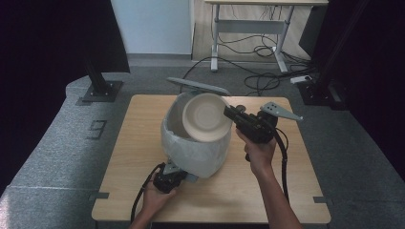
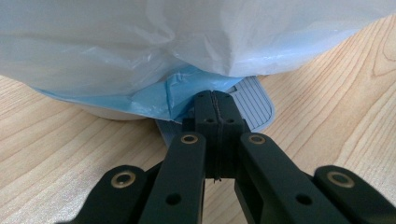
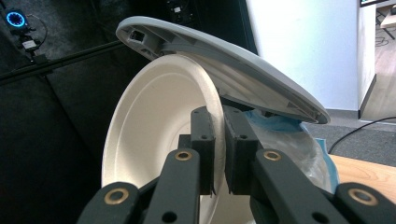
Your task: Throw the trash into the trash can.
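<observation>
The plate [image 1: 207,117] stands on edge over the open bin [image 1: 193,148], face toward the person, its rim pinched by the right hand-held gripper [image 1: 230,113], which reaches in from the right on a raised forearm. Low on the desk [image 1: 138,143], the left hand-held gripper [image 2: 215,100] is pressed together at the bin's pedal [image 2: 254,100], jaws pointing at its base.

A light wooden bench [image 1: 143,157] stands on grey carpet floor [image 1: 52,148]. A strip of grey tape lies at each of its 2 near corners [image 1: 99,195] [image 1: 321,200], and a dark mark shaped like a 9 [image 1: 98,129] sits on the carpet to its left. Behind the bench, a pale desk [image 1: 248,25] on a grey metal frame stands by a white wall [image 1: 153,26], with black cables [image 1: 260,52] looped under it and trailing over the carpet. A black stand [image 1: 98,76] rises from a square base plate at far left, in front of dark curtain [image 1: 43,57]. A white power strip [image 1: 301,78] lies at far right. In the right gripper view, a blue ring light [image 3: 15,19] glows in the dark background.
</observation>
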The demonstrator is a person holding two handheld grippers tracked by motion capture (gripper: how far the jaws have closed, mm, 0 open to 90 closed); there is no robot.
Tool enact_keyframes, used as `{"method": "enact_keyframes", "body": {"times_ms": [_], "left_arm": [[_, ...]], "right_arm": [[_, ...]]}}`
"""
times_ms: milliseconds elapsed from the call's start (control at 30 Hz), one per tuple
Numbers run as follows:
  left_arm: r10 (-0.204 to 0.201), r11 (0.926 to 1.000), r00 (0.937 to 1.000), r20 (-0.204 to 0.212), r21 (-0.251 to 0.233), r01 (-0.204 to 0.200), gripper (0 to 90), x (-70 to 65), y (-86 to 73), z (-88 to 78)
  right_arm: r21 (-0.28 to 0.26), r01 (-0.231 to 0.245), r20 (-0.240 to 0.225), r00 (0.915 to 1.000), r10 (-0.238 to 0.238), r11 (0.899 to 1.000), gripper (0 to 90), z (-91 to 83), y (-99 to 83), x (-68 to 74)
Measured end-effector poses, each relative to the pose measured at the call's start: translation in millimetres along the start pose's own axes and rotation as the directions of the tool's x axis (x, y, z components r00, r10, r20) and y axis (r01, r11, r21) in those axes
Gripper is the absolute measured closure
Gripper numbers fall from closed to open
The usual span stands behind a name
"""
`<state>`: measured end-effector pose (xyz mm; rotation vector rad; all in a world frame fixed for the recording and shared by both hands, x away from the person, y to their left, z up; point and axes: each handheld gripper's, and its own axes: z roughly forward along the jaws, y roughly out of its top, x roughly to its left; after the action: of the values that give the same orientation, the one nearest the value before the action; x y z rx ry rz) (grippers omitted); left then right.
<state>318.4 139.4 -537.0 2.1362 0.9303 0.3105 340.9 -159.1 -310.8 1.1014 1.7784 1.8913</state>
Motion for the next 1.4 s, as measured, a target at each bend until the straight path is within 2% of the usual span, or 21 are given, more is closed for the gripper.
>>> {"method": "enact_keyframes", "body": {"times_ms": [1400], "left_arm": [[0.004,1.0,1.0,-0.002,-0.004,-0.004,90.0,-0.3,-0.5,0.1]], "right_arm": [[0.022,-0.007,-0.007,0.9999,0.008,1.0,83.2,40.4,-5.2,7.4]]}}
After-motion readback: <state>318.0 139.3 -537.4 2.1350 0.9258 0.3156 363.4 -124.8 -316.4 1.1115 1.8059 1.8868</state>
